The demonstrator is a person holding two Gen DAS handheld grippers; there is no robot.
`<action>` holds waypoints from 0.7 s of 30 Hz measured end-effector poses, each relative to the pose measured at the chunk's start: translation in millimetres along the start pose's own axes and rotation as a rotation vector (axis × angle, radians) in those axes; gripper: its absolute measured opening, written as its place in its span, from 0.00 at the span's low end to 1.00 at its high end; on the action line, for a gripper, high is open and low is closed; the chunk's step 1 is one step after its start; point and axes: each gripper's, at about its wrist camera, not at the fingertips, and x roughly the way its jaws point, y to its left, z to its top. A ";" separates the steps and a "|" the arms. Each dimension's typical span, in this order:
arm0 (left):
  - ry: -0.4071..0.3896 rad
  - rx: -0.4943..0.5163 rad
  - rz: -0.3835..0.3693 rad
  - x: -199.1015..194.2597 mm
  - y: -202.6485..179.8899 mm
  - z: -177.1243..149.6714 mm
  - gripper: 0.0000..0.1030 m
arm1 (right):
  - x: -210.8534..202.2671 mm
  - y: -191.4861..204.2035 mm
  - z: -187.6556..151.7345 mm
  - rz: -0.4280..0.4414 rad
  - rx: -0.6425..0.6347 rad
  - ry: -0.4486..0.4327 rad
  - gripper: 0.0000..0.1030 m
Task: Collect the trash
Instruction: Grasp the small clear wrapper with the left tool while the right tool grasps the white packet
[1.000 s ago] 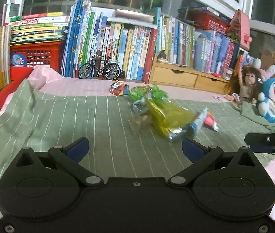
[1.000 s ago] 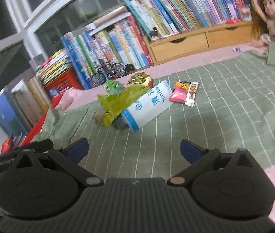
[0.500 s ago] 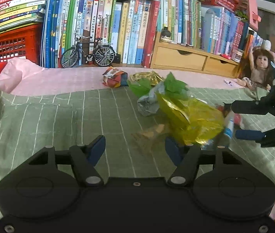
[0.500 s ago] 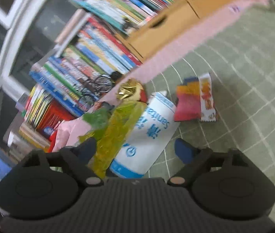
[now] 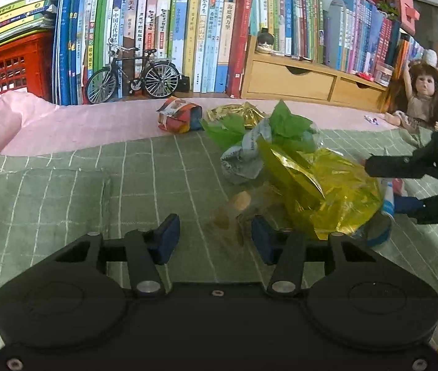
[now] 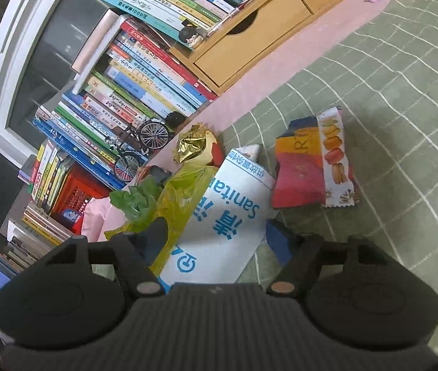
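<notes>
A pile of trash lies on the green checked cloth [image 5: 64,191]: a yellow plastic bag [image 5: 327,185], a green bag [image 5: 287,123], a grey crumpled wrapper [image 5: 243,160], gold foil [image 6: 192,147] and a white-and-blue pack [image 6: 225,222]. A red macaron wrapper [image 6: 311,167] lies beside the pack. My left gripper [image 5: 214,239] is closing around a clear brownish wrapper [image 5: 234,213], its pads still apart from it. My right gripper [image 6: 217,238] is closing with the pack and the yellow bag's edge between its jaws; the pads do not visibly press.
A colourful snack wrapper [image 5: 178,117] sits on the pink sheet [image 5: 64,123] behind the pile. Behind that stand rows of books [image 5: 188,31], a toy bicycle [image 5: 132,74], a wooden drawer unit [image 5: 290,80] and a red crate [image 5: 9,68]. A doll [image 5: 416,95] sits at the right.
Both grippers came forward and down to the trash pile and their jaws narrowed. The right wrist view rolled, and the right gripper now straddles the white-and-blue pack.
</notes>
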 end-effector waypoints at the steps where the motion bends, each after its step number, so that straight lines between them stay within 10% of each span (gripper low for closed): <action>1: -0.001 -0.008 -0.002 1.5 0.4 1.4 0.47 | 0.6 -0.1 0.4 0.001 -0.005 -0.003 0.71; 21: -0.014 -0.061 -0.016 0.4 2.3 3.1 0.24 | -14.6 -6.4 -1.9 0.020 -0.035 -0.031 0.46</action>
